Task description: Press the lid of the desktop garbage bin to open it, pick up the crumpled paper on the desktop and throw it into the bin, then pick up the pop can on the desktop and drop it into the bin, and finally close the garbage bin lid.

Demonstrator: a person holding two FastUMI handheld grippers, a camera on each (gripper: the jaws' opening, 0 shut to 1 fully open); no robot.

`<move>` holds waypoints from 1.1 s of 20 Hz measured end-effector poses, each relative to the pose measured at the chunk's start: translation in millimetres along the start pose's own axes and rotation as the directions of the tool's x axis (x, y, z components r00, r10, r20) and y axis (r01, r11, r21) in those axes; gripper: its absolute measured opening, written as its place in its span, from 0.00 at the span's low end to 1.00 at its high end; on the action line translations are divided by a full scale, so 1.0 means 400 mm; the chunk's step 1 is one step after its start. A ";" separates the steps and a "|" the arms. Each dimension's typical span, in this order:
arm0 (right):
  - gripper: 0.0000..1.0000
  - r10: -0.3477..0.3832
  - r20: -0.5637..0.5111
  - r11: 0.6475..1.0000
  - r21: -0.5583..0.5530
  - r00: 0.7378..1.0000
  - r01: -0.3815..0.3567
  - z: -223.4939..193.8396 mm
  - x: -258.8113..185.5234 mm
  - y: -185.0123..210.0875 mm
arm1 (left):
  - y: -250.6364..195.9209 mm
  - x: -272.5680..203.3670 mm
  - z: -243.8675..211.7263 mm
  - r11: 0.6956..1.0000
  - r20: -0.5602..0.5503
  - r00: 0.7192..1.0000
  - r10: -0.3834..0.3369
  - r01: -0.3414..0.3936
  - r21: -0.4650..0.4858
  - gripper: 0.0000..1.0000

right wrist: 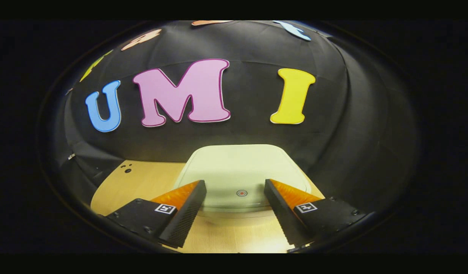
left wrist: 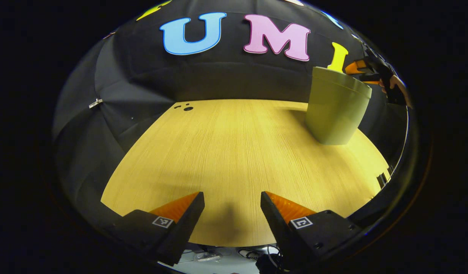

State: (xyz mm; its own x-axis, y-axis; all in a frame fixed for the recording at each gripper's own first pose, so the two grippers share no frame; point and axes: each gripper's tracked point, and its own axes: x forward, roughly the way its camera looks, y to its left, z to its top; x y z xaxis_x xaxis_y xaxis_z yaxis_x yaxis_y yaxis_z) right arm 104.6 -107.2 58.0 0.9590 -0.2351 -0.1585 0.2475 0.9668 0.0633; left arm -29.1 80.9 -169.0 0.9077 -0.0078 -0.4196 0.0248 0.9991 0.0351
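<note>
Right gripper view: the garbage bin (right wrist: 241,179) sits at lower centre of the frame with its lid (right wrist: 239,171) lying flat and closed, a small round mark (right wrist: 241,193) near the lid's front edge. Your right gripper (right wrist: 235,198) hangs just above that edge, its fingers spread wide with the mark between them; they hold nothing, and whether a tip touches the lid you cannot tell.

Left gripper view: the bin (left wrist: 336,108) stands at upper right on the wooden desktop (left wrist: 234,152), lid down, with the right gripper (left wrist: 357,72) and the hand (left wrist: 395,85) holding it at the bin's top right edge. Your left gripper (left wrist: 232,205), at bottom centre, is spread and empty over bare desktop, well apart from the bin.

Judged from the closed lid alone, the stage is ambiguous: either the opening press is not yet made, or the closing is already finished.
</note>
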 end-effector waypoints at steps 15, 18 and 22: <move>0.98 0.106 0.301 0.994 -0.024 0.948 -0.103 0.049 -0.352 0.146 | -0.046 -0.233 0.387 1.000 0.409 0.913 0.006 -0.002 -0.011 0.96; 0.98 0.143 0.290 0.990 -0.030 0.946 -0.140 -0.016 -0.401 0.198 | -0.066 -0.282 0.419 1.000 0.464 0.886 0.012 -0.021 0.014 0.95; 0.98 0.173 0.231 0.985 -0.049 0.957 -0.166 -0.108 -0.431 0.233 | -0.091 -0.314 0.421 1.000 0.500 0.866 -0.013 -0.002 0.028 0.96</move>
State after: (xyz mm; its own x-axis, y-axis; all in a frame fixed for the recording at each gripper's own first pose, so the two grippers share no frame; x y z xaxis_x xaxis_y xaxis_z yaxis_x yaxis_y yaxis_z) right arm -43.6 27.6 48.5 0.9929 -0.0810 0.0870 0.0778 0.9962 0.0404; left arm -73.5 38.4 35.1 0.9951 -0.0405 0.0897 0.0351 0.9975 0.0612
